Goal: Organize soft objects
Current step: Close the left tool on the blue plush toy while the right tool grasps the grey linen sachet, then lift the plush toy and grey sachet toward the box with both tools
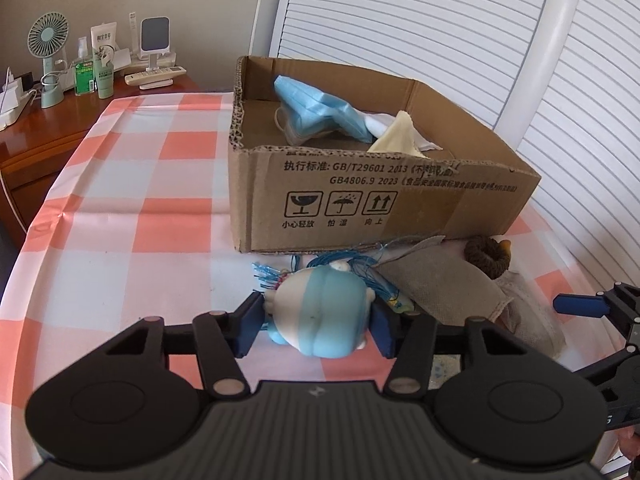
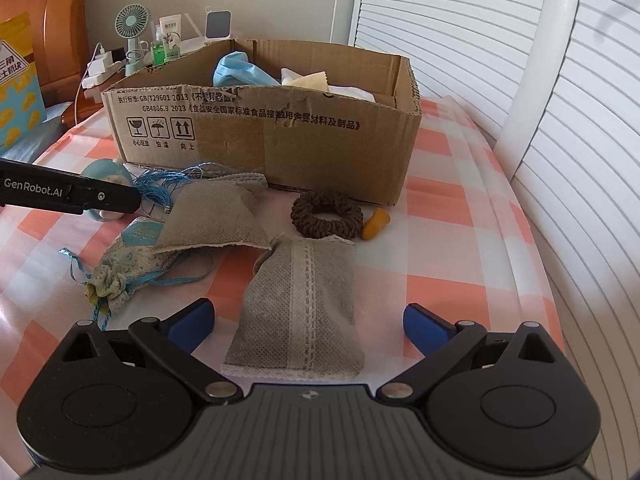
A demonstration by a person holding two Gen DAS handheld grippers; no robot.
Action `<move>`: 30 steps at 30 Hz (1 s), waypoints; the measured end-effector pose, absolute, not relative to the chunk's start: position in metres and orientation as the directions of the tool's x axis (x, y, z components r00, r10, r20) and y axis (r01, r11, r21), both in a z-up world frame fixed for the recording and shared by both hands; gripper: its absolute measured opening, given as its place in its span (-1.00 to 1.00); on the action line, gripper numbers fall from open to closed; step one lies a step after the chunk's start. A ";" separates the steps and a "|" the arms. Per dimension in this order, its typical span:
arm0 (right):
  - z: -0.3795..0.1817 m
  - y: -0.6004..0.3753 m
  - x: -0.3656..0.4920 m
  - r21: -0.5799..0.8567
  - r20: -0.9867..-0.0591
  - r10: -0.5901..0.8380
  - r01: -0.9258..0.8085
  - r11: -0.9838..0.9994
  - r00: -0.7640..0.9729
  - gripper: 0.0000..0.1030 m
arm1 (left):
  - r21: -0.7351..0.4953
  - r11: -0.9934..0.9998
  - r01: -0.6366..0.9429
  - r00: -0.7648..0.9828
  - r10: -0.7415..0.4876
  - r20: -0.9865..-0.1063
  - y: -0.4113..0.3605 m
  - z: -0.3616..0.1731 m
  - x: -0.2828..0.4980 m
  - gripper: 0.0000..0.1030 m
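Blue-and-white soft toy [image 1: 320, 312] is lying on the checked cloth [image 1: 132, 184], just in front of the cardboard box [image 1: 360, 196], w/ the left gripper [image 1: 318, 326] clamping it: both blue pads are pressing its sides. Blue tassel threads [image 1: 360, 270] are trailing behind it. Right gripper [image 2: 310, 326] is hovering w/ jaws wide apart over a grey fabric pouch [image 2: 304, 308], pads not touching it. Second grey pouch [image 2: 216, 216], patterned drawstring bag [image 2: 128, 264], brown scrunchie [image 2: 326, 214] & small orange piece [image 2: 376, 224] are lying nearby. Blue masks [image 1: 316, 108] & cream cloth [image 1: 394, 134] are sitting inside the box.
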State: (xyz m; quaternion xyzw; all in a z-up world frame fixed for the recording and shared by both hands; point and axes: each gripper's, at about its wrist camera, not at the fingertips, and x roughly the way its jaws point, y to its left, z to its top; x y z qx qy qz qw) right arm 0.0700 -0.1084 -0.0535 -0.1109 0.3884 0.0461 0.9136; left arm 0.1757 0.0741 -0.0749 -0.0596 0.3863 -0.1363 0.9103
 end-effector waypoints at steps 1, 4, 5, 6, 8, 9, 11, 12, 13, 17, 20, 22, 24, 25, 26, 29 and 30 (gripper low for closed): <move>-0.053 -0.107 0.071 -0.170 -0.718 0.001 -0.177 0.969 0.696 0.90 | -0.214 0.956 0.202 0.664 -0.295 -0.687 0.074 -0.075 0.176 0.05; -0.051 -0.104 0.075 -0.160 -0.722 0.018 -0.192 0.968 0.692 0.70 | -0.212 0.956 0.202 0.664 -0.292 -0.688 0.074 -0.075 0.176 0.05; -0.050 -0.103 0.076 -0.154 -0.723 0.024 -0.196 0.968 0.690 0.65 | -0.211 0.956 0.203 0.664 -0.292 -0.688 0.074 -0.075 0.176 0.05; -0.049 -0.102 0.077 -0.148 -0.725 0.031 -0.199 0.969 0.688 0.59 | -0.211 0.956 0.202 0.664 -0.292 -0.689 0.074 -0.075 0.176 0.05; -0.048 -0.101 0.076 -0.145 -0.726 0.034 -0.202 0.968 0.687 0.50 | -0.208 0.956 0.205 0.662 -0.292 -0.690 0.074 -0.075 0.176 0.05; -0.048 -0.100 0.076 -0.147 -0.726 0.033 -0.202 0.968 0.687 0.43 | -0.205 0.956 0.207 0.661 -0.292 -0.691 0.074 -0.075 0.176 0.05; -0.047 -0.099 0.075 -0.150 -0.726 0.025 -0.194 0.970 0.687 0.29 | -0.191 0.958 0.216 0.659 -0.287 -0.696 0.072 -0.074 0.177 0.05; -0.046 -0.099 0.075 -0.151 -0.726 0.022 -0.192 0.970 0.687 0.18 | -0.186 0.958 0.219 0.658 -0.286 -0.697 0.072 -0.074 0.177 0.05; -0.046 -0.098 0.074 -0.156 -0.725 0.018 -0.190 0.969 0.688 0.12 | -0.185 0.958 0.220 0.657 -0.286 -0.698 0.071 -0.074 0.177 0.05; -0.044 -0.098 0.072 -0.176 -0.724 0.002 -0.187 0.966 0.690 0.03 | -0.172 0.958 0.229 0.653 -0.283 -0.702 0.071 -0.071 0.175 0.03; -0.044 -0.097 0.070 -0.186 -0.722 -0.008 -0.183 0.965 0.692 -0.06 | -0.152 0.958 0.242 0.656 -0.277 -0.702 0.069 -0.067 0.172 0.02; -0.042 -0.098 0.069 -0.189 -0.720 -0.008 -0.184 0.965 0.694 -0.17 | -0.139 0.957 0.256 0.657 -0.278 -0.701 0.068 -0.064 0.168 0.02; -0.041 -0.099 0.067 -0.186 -0.719 -0.005 -0.185 0.965 0.695 -0.22 | -0.131 0.956 0.263 0.658 -0.277 -0.700 0.068 -0.060 0.165 0.02; -0.040 -0.100 0.066 -0.183 -0.720 -0.002 -0.188 0.965 0.694 -0.23 | -0.128 0.955 0.267 0.659 -0.278 -0.699 0.068 -0.058 0.162 0.01; -0.038 -0.101 0.065 -0.181 -0.721 0.001 -0.189 0.965 0.693 -0.24 | -0.124 0.955 0.271 0.661 -0.278 -0.697 0.068 -0.055 0.160 0.01; -0.035 -0.103 0.061 -0.180 -0.719 0.008 -0.197 0.964 0.695 -0.27 | -0.104 0.952 0.287 0.662 -0.275 -0.697 0.068 -0.048 0.154 0.01; -0.034 -0.104 0.060 -0.180 -0.718 0.009 -0.199 0.963 0.696 -0.28 | -0.097 0.951 0.292 0.662 -0.275 -0.697 0.068 -0.046 0.151 0.01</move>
